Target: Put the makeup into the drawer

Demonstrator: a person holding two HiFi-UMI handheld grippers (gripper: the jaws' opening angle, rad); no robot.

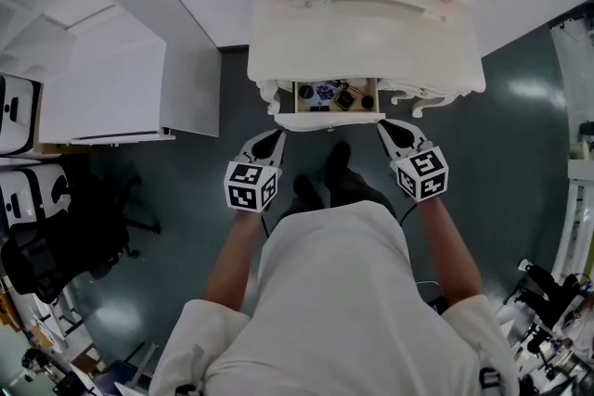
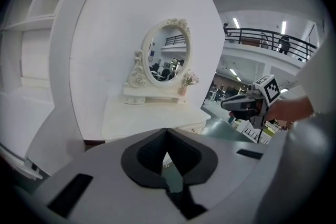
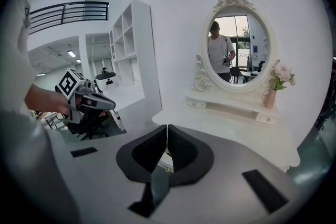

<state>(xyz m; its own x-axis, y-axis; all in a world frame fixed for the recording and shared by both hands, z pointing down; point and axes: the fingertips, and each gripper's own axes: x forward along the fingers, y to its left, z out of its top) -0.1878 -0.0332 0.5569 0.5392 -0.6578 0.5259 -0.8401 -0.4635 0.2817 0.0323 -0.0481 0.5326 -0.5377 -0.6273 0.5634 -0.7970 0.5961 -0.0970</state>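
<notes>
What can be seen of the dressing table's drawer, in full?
The drawer stands pulled out of the white dressing table, toward the person. Its front panel is white; the inside looks like pale wood. Small makeup items lie in it: dark round ones, a dark square one, a blue-patterned one. The left gripper and the right gripper, both shut, hover near its front corners, apparently clear of it.

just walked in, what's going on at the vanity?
A person stands at the white dressing table. Its small drawer is open, with dark makeup items inside. The left gripper and right gripper, one in each hand, hover just in front of the drawer, both shut and empty.
</notes>
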